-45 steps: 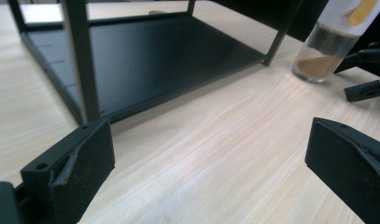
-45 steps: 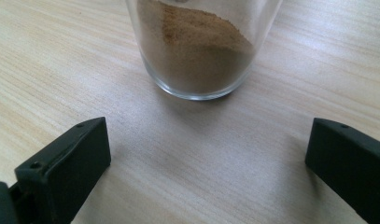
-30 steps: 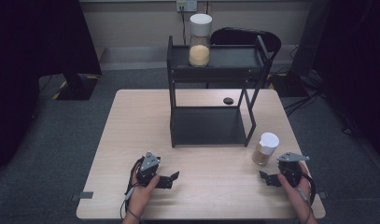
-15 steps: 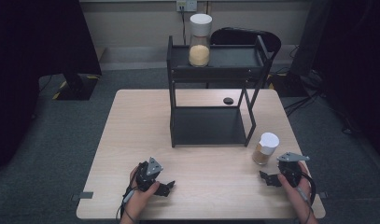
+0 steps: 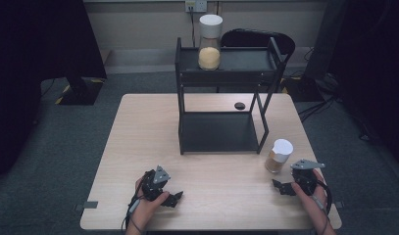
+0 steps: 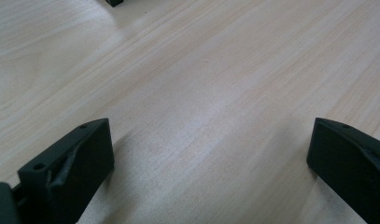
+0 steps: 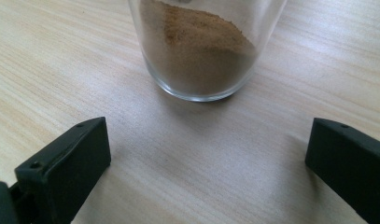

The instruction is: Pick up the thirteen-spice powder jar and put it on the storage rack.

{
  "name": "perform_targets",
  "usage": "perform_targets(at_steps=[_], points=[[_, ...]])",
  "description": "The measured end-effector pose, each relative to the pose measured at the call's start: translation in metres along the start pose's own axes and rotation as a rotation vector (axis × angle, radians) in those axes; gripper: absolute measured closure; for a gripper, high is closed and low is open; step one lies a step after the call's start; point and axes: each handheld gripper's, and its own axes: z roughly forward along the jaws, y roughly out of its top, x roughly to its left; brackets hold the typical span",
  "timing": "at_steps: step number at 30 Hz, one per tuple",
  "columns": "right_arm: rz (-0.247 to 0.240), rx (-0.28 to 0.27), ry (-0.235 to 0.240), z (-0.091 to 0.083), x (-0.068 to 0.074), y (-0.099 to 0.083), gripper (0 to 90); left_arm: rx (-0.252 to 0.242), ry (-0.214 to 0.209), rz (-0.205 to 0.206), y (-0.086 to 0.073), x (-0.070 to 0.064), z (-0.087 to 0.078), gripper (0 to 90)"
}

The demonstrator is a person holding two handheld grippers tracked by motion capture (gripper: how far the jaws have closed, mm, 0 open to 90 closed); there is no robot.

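A small glass jar (image 5: 279,156) with a white lid and brown powder stands on the wooden table (image 5: 138,142), right of the black rack. My right gripper (image 5: 283,187) sits just in front of it, open and apart from the glass. In the right gripper view the jar (image 7: 201,51) stands a short way beyond the spread jaws of that gripper (image 7: 208,158). My left gripper (image 5: 170,199) rests open near the table's front edge. The left gripper view has the gripper (image 6: 211,158) over bare wood (image 6: 215,84) with nothing between its jaws.
A black two-level rack (image 5: 182,98) stands at the table's middle back. On its top shelf is a tall jar (image 5: 210,43) with a white lid and yellow powder. A small black disc (image 5: 239,105) lies behind the rack. A dark chair (image 5: 280,41) stands beyond the table.
My left gripper has drifted slightly toward the table's front edge. The right gripper and the jar have stayed where they were.
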Motion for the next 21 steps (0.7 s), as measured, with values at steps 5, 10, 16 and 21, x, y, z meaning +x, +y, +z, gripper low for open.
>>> perform_targets(at_steps=[5,10,16,21], points=[[0.000,0.000,0.000,0.0000,0.0000,0.0000,0.0,0.000,0.001,-0.001,0.0000,-0.0004,0.0001,0.0],[0.000,0.000,0.000,0.0001,-0.0003,0.0001,0.0,-0.001,0.002,-0.001,-0.0001,-0.0005,0.0000,0.0],[-0.001,-0.001,0.000,0.0001,-0.0003,0.0002,0.0,0.000,0.004,-0.003,-0.0002,-0.0010,-0.0001,0.0],[0.013,-0.012,0.004,0.0014,-0.0009,0.0004,2.0,-0.001,0.005,-0.004,-0.0003,-0.0014,-0.0001,0.0]])
